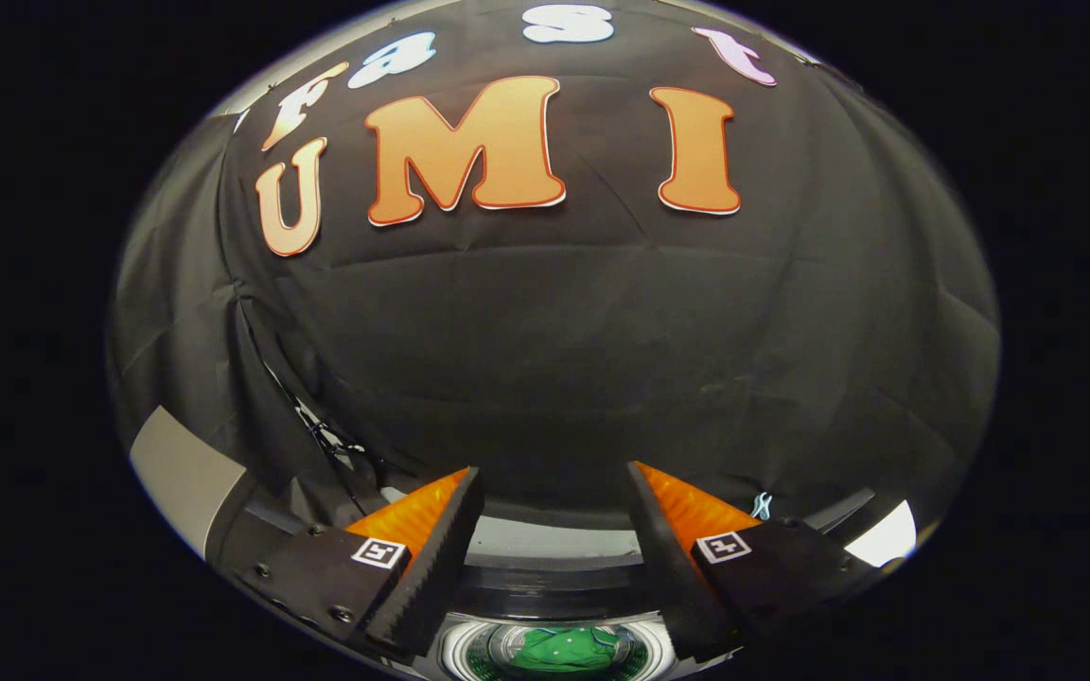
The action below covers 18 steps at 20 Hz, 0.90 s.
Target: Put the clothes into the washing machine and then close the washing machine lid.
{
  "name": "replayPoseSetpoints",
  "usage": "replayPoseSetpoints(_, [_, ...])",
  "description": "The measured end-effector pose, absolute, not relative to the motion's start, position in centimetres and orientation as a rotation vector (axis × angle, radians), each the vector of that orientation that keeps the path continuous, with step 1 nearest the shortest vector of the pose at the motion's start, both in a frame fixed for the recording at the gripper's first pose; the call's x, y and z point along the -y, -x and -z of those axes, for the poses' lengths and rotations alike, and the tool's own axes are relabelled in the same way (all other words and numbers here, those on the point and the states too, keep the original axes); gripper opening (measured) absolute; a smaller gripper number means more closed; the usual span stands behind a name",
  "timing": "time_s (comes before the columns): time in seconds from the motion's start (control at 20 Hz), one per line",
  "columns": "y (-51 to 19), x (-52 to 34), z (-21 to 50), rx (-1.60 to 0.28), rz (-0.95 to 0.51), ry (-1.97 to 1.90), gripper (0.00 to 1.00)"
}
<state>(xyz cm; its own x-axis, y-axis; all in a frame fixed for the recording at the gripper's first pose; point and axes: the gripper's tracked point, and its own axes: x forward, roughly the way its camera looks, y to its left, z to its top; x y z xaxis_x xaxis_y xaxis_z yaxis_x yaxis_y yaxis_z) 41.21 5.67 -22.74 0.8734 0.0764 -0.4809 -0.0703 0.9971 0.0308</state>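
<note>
My gripper [554,487] is held high and stands open, its two orange-and-black fingers [431,530] spread wide with nothing between them. Below and between the fingers I see the round opening of the washing machine [469,653], with its white rim around the drum. A green garment [569,651] lies inside the drum. A dark curved band [554,591], which looks like the raised lid or the machine's back edge, runs just beyond the opening. The fingers point toward the black cloth wall, well above the machine.
The black cloth wall [554,359] hangs straight ahead. A grey panel [181,473] stands beside the left finger. A bright white patch [886,534] shows past the right finger. A small light-blue clip [762,506] sits on the cloth near the right finger.
</note>
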Motion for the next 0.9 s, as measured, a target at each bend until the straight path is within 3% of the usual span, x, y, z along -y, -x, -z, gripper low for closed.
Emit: replayPoseSetpoints(0.9, [-30.5,-5.5,24.1,-0.476,-0.061,-0.010,0.96])
